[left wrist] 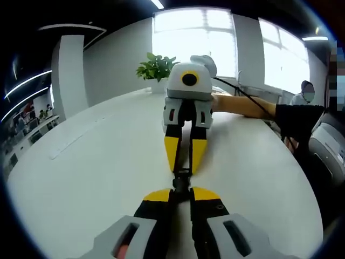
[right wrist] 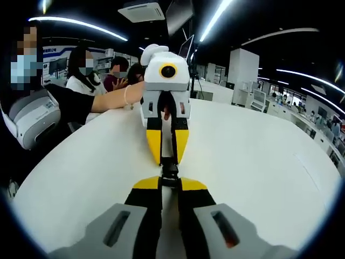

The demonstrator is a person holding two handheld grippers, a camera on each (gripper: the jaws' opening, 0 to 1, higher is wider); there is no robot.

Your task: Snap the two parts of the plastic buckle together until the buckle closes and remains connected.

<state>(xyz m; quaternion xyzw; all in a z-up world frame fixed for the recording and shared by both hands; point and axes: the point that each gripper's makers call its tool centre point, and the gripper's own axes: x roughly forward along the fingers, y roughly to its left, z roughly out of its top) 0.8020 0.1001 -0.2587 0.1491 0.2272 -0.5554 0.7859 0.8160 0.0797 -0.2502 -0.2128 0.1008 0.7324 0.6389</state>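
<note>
Meeting tip to tip over the white table, left gripper and right gripper each clamped narrow on one end of the black buckle between them.

Left gripper view light: strong daylight from the windows, blown out to white; the potted plant stands dark against them.
Right gripper view light: dimmer hall, lit by ceiling light strips.
Table: bright white, even, with only soft faint shadows under the grippers.
Distortion: heavy fisheye; straight lines bow near the edges.
Focus: background people soft, near jaws slightly blurred.
</note>
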